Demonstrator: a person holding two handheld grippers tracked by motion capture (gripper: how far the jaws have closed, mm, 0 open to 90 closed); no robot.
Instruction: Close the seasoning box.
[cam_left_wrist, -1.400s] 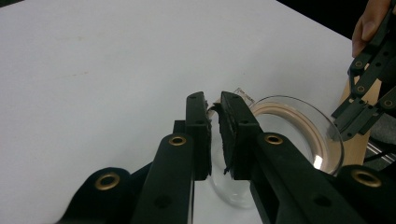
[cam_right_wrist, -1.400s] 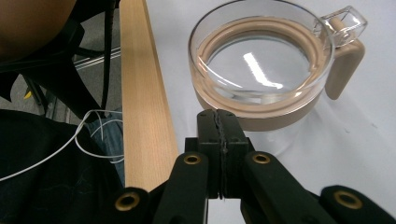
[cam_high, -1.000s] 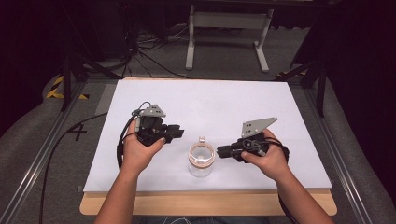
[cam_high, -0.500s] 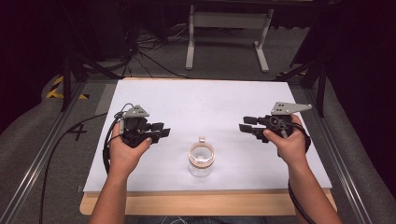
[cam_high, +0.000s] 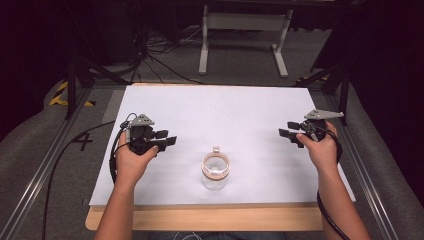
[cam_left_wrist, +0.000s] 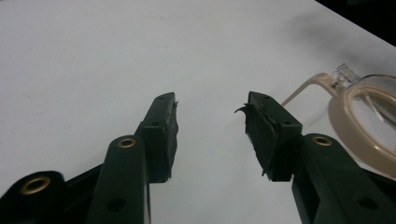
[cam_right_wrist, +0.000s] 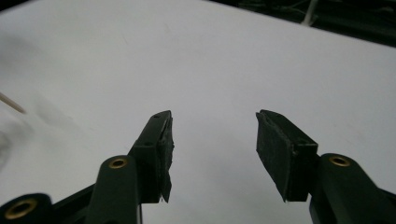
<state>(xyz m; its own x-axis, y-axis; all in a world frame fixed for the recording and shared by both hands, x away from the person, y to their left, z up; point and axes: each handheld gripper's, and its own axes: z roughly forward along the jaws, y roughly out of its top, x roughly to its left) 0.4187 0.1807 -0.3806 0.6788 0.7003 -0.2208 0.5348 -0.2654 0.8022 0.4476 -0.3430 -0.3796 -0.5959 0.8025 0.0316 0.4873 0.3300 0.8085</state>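
Both pairs of fingers stand wide apart and hold nothing. The left gripper (cam_high: 164, 140) hovers over the white bench (cam_high: 240, 110) with the clear jar (cam_high: 215, 172) near at its four o'clock; the jar's tan rim edges into the left gripper view at three o'clock. The right gripper (cam_high: 290, 134) is well apart, the jar toward its eight o'clock. The jar stands upright, mouth up, so the left hand looks nearer.

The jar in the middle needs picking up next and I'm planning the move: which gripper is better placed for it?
Probably the left. The left gripper is open and sits nearer the jar, whose rim already shows beside its jaws in the left gripper view. The right gripper, also open, is farther off near the table's right edge.
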